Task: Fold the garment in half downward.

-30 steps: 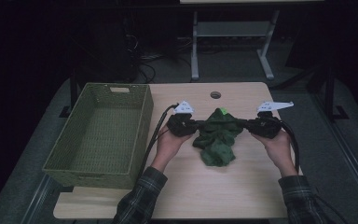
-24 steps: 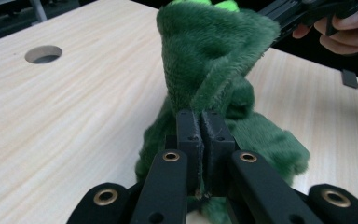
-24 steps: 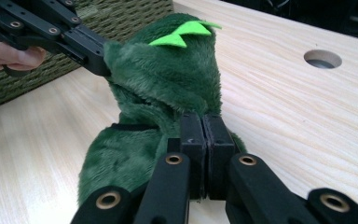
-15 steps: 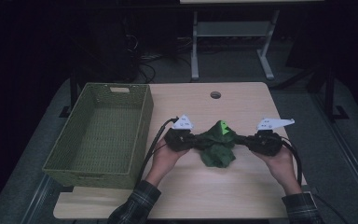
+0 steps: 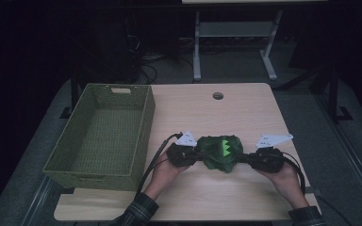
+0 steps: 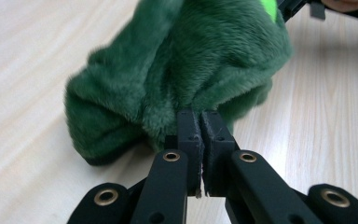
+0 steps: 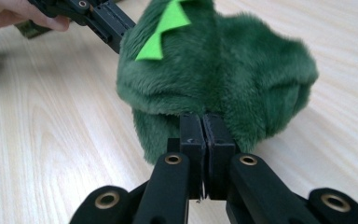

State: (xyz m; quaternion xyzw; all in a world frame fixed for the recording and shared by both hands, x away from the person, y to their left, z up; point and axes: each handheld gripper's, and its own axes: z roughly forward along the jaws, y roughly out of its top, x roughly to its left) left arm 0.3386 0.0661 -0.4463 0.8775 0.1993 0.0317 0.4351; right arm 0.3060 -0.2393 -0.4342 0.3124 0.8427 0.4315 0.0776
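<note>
Spanning the scene: a pale wooden table (image 5: 207, 197) carries everything, with a cable hole (image 5: 218, 95) near its far edge.
Basket: the green woven basket (image 5: 143, 127) sits on the table's left part, its long axis running away from the person, its inside bare.
Plush garment: the dark green plush garment (image 5: 219, 155) with a bright green zigzag strip (image 5: 226, 147) lies bunched on the wood near the front edge, right of the basket and apart from it.
Long axis: as held, the bundle stretches left to right, strung between the two tools, across the basket's own length.
Left gripper: the left gripper (image 5: 194, 157) comes at the plush from its left end; in the left gripper view its jaws stand pressed together on a fold of fur (image 6: 186, 100).
Right gripper: the right gripper (image 5: 246, 159) takes the opposite end; in the right gripper view its jaws are likewise pinched on the fur (image 7: 200, 105).
Nearer hand: the left hand (image 5: 167, 165) lies closer to the basket, so a carry there would likely lead leftward with that side.
In the way: the basket's near right wall rises between plush and interior; the bundle probably needs lifting over it.
Other risk: a black cable (image 5: 153, 162) trails just beside that wall.
</note>
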